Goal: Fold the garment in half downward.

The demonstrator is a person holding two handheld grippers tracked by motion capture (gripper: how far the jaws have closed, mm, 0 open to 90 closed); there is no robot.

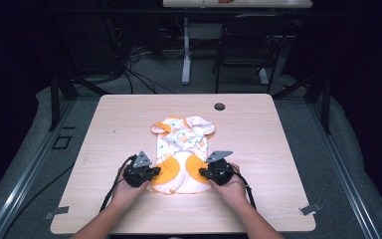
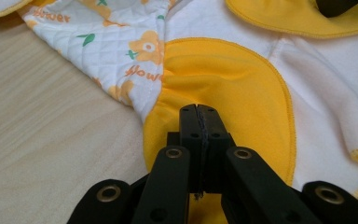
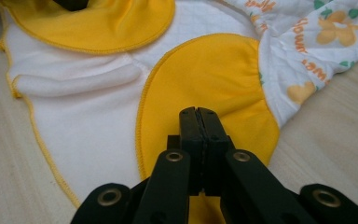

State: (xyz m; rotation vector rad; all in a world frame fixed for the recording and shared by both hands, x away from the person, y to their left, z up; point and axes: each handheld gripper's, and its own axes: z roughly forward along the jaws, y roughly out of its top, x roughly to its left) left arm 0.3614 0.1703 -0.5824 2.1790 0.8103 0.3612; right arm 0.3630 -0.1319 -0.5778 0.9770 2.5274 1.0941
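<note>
1. We see one small white quilted baby garment with orange flower print and yellow patches (image 1: 181, 152) lying flat mid-bench, its long axis running away from us.
2. Our left tool (image 2: 198, 116) has its jaws pressed together over the near-left yellow patch; whether cloth is pinched, we cannot tell.
3. Our right tool (image 3: 198, 117) is likewise closed over the near-right patch.
4. Count: one garment, two tools, one pale wooden bench (image 1: 119, 124). Both tools sit at the near hem, equally close.

Black chair (image 1: 248, 45) — floor cables (image 1: 134, 74), table grommet (image 1: 219, 106)
</note>
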